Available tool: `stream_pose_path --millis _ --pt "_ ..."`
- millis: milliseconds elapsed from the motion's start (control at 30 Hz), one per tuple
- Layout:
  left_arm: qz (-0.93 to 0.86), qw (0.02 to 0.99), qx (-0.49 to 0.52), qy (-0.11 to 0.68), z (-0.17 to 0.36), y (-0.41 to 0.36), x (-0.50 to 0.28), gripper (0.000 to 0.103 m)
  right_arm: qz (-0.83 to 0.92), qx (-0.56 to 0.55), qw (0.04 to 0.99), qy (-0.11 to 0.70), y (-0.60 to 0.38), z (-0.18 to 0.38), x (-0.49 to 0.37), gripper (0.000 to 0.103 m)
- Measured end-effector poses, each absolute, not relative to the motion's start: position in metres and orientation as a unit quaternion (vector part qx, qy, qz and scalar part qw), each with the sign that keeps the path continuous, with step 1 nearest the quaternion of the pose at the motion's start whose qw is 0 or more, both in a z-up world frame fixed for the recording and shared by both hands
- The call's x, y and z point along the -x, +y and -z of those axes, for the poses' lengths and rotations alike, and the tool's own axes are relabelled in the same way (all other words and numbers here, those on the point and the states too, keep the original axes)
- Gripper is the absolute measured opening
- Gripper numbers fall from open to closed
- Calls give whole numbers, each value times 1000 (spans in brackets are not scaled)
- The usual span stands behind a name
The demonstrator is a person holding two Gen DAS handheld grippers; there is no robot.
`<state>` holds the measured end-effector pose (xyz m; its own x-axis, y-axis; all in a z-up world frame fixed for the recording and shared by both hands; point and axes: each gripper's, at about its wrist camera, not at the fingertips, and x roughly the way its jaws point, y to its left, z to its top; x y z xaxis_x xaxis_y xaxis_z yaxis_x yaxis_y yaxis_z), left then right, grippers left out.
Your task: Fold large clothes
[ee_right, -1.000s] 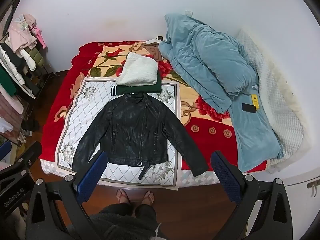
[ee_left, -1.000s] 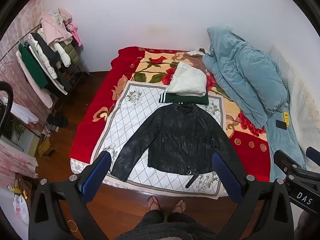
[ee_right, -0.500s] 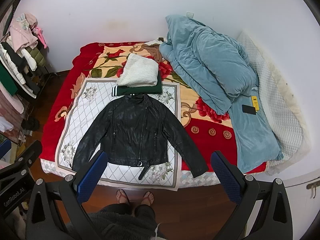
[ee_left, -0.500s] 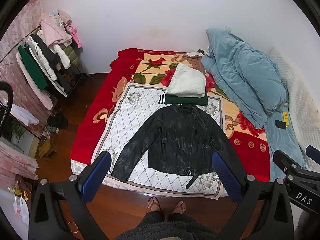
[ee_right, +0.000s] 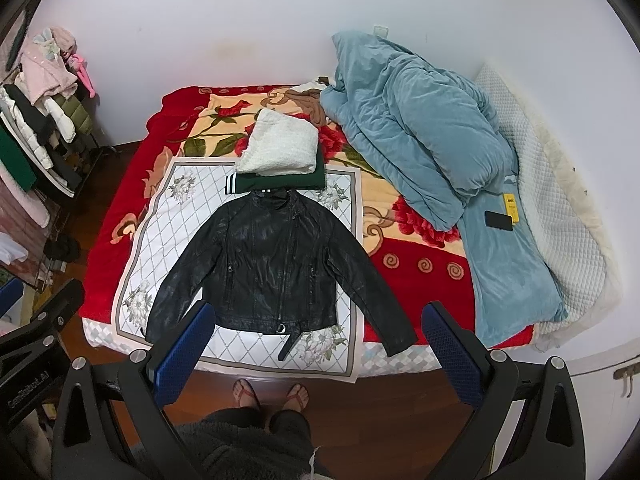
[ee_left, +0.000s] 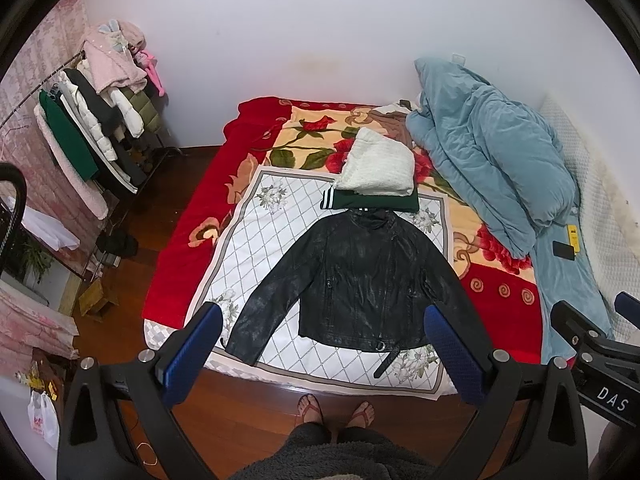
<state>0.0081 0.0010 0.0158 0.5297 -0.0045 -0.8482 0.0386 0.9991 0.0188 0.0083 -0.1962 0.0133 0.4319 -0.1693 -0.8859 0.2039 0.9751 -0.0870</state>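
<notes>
Lying flat and front up on the white diamond-patterned sheet (ee_left: 256, 248) at the near end of the bed, the black leather jacket (ee_left: 360, 280) has both sleeves spread outward and its belt strap trailing off the hem. Just beyond its collar sit 2 folded garments, a white knit sweater (ee_left: 378, 168) on top of a green one (ee_left: 376, 202). A blue duvet (ee_right: 420, 136) is heaped to the right. The left gripper (ee_left: 324, 354) and right gripper (ee_right: 316, 352) both hang above the bed's edge with jaws spread wide, holding nothing, well apart from the jacket.
</notes>
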Motion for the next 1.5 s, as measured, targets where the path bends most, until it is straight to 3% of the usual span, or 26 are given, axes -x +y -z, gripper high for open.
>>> stream_pose_path --millis 1500 --pt "10 879 -15 477 -22 20 -7 103 108 -18 848 519 -184 -27 -13 103"
